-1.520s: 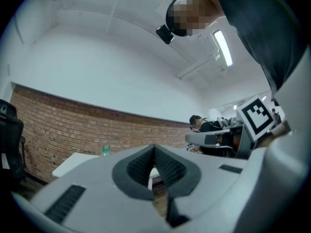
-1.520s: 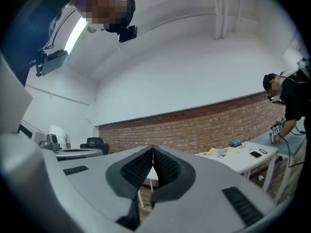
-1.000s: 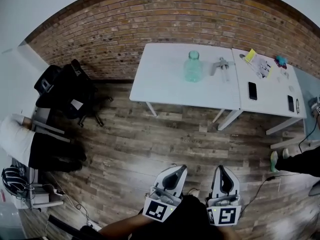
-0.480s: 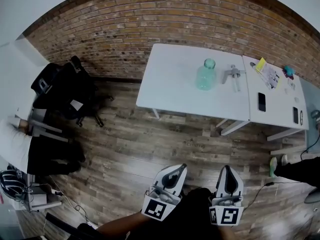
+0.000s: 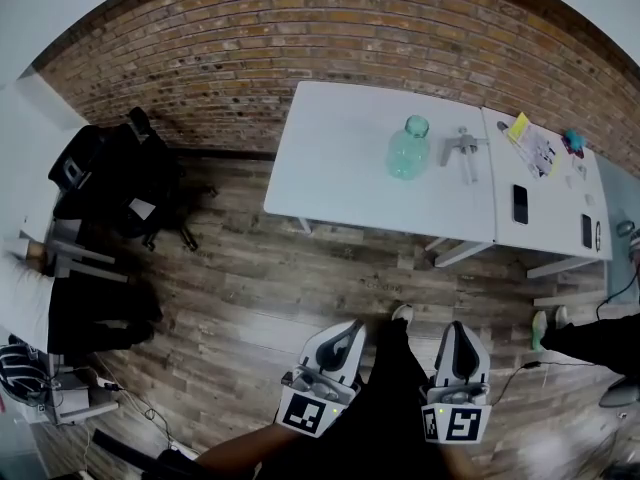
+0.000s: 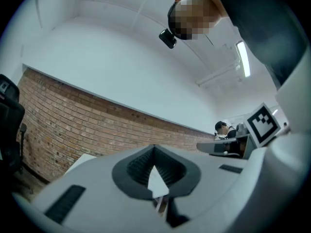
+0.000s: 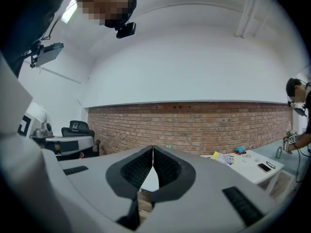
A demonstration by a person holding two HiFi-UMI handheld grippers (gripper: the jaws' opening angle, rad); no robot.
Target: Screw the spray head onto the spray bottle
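Bearing spray bottle [image 5: 408, 150]: white table [image 5: 330, 158] by brick wall [image 5: 330, 28].

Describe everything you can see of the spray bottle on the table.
The spray bottle is translucent pale green, plastic by its look, with a rounded body and a short neck. It stands upright on the white table. Its neck is bare: the spray head lies on the table to its right, apart from it. Only the table touches it.

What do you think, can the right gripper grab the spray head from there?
Probably not yet: the right gripper is shut and far back, with wooden floor between it and the table where the spray head lies.
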